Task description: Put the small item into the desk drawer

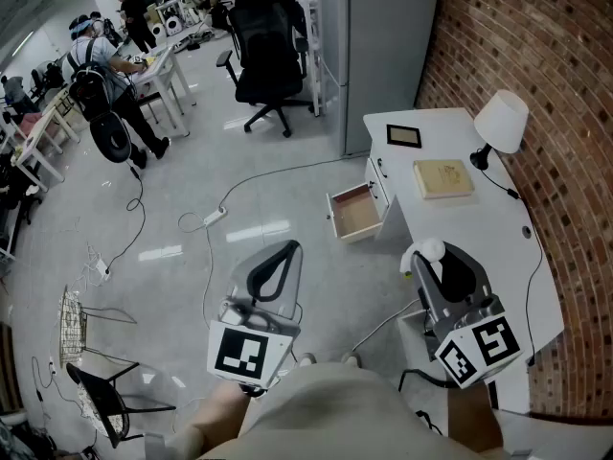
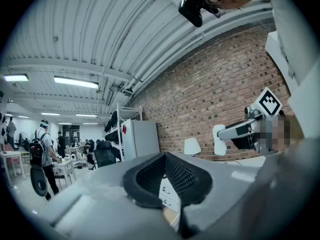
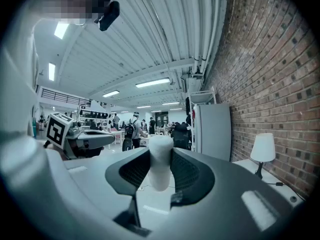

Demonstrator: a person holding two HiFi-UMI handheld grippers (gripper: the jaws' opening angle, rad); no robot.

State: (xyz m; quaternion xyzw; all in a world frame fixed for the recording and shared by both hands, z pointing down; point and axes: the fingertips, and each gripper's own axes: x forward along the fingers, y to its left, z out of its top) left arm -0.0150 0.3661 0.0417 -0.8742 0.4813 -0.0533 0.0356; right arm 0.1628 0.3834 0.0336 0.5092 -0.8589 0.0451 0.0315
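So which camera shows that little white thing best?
The right gripper view: the white item stands large, clamped between the jaws. The head view shows only its top; the left gripper view shows it small.

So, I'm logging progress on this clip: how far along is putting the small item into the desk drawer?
Done: the drawer already stands pulled open, its bottom bare. In hand: the right gripper is shut on the small white item, away from the drawer. Left: carry it over, lower it into the drawer and release. The left gripper is shut and empty.
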